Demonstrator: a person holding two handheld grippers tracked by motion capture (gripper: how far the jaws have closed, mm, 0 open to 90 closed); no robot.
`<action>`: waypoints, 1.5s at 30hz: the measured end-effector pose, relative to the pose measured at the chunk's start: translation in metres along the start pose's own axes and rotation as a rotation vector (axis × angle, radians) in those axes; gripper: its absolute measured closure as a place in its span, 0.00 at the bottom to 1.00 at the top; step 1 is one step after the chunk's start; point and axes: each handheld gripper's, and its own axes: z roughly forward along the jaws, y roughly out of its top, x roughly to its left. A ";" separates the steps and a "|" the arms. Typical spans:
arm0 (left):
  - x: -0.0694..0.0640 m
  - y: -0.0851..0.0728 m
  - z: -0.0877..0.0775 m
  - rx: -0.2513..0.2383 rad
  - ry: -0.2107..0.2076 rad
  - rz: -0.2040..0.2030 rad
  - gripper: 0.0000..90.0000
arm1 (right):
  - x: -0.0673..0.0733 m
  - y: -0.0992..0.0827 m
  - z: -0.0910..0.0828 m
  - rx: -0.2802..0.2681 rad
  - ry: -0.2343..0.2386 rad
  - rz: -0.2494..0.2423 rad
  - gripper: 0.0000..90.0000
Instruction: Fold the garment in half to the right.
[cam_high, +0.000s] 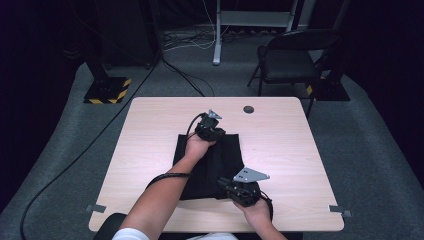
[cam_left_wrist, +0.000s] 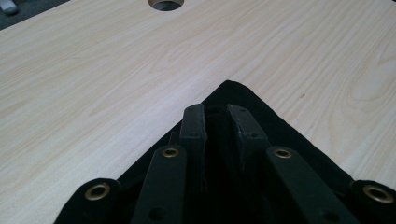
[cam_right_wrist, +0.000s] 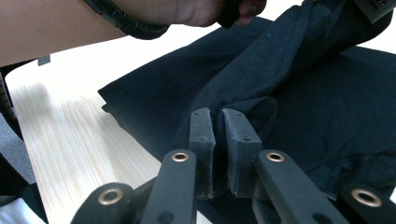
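Note:
A black cloth (cam_high: 207, 167) lies spread in the middle of the light wooden table (cam_high: 280, 150). My left gripper (cam_high: 219, 133) is at the cloth's far edge, shut on the fabric just behind a pointed corner (cam_left_wrist: 229, 91); the cloth fills the narrow gap between its jaws (cam_left_wrist: 218, 112). My right gripper (cam_high: 224, 184) is at the near right corner of the cloth, shut on a raised fold of the black cloth (cam_right_wrist: 261, 74), which bunches up between its jaws (cam_right_wrist: 218, 114). In the right gripper view the person's left forearm (cam_right_wrist: 70, 28) crosses the top.
A round cable hole (cam_high: 248, 109) sits near the table's far edge (cam_left_wrist: 166, 3). On the grey carpet beyond stand a black folding chair (cam_high: 292, 57), a striped stand base (cam_high: 107, 90), a white frame leg (cam_high: 217, 50) and loose cables (cam_high: 185, 75).

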 end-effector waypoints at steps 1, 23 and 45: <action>0.000 0.000 0.000 0.001 0.001 0.001 0.86 | 0.000 0.000 0.000 0.001 0.000 0.000 0.92; -0.004 -0.001 0.011 0.024 0.007 0.016 0.85 | -0.002 -0.004 -0.001 0.018 -0.019 0.005 0.91; 0.007 0.003 0.008 -0.038 -0.024 -0.085 0.20 | -0.009 -0.007 -0.017 0.049 -0.107 0.017 0.63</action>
